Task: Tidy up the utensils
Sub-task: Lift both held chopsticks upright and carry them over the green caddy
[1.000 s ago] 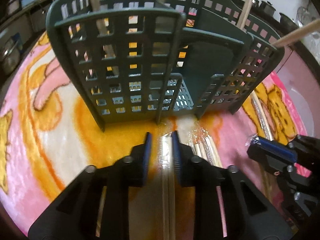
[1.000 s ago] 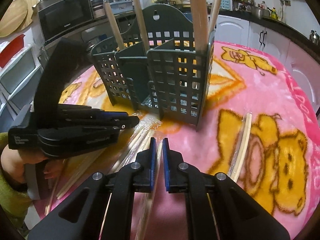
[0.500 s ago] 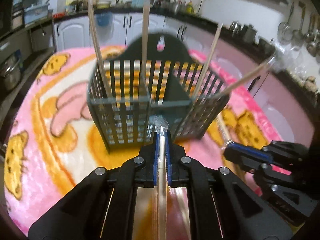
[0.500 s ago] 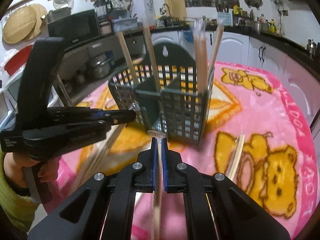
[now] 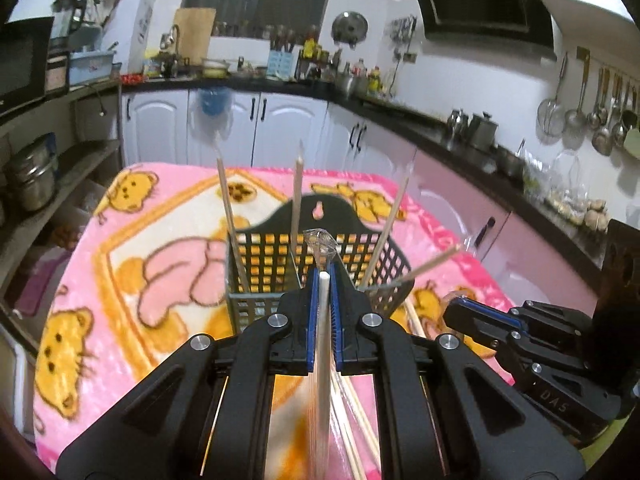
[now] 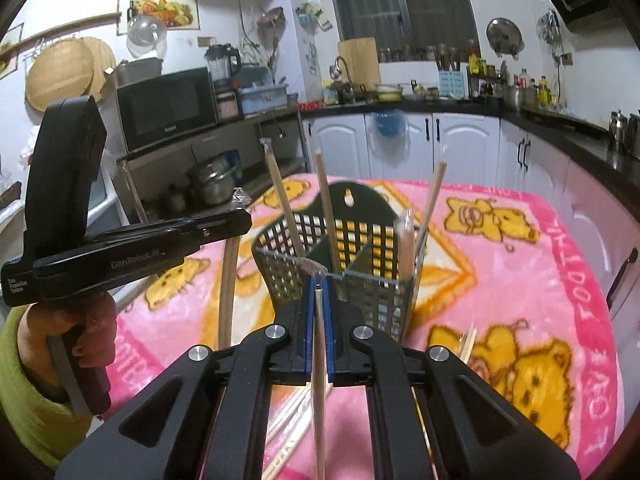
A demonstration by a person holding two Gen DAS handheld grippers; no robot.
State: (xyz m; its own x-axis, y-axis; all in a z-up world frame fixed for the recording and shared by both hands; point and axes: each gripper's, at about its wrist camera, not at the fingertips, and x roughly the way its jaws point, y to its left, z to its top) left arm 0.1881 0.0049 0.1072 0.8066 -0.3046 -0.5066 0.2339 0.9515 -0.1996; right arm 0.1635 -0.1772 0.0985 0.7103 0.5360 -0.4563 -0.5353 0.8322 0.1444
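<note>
A dark green slotted utensil basket point(image 5: 320, 276) point(image 6: 360, 264) stands on the pink cartoon blanket point(image 5: 132, 272) point(image 6: 540, 264) with several wrapped chopstick pairs upright in it. My left gripper point(image 5: 325, 276) is shut on a plastic-wrapped chopstick pair point(image 5: 322, 340), held just in front of and above the basket. My right gripper point(image 6: 319, 284) is shut on another wrapped chopstick pair point(image 6: 319, 360), also near the basket's front. The left gripper point(image 6: 236, 220) shows at left in the right wrist view, held by a hand point(image 6: 92, 324).
More wrapped chopsticks lie on the blanket below the grippers point(image 5: 360, 420) point(image 6: 292, 412) and right of the basket point(image 6: 466, 344). Kitchen counters, white cabinets point(image 5: 280, 128) and a shelf with pots point(image 5: 32, 176) surround the table.
Both grippers closed on chopstick pairs and lifted them off the blanket. Both views rose and tilted up, from the basket's base to above its rim.
</note>
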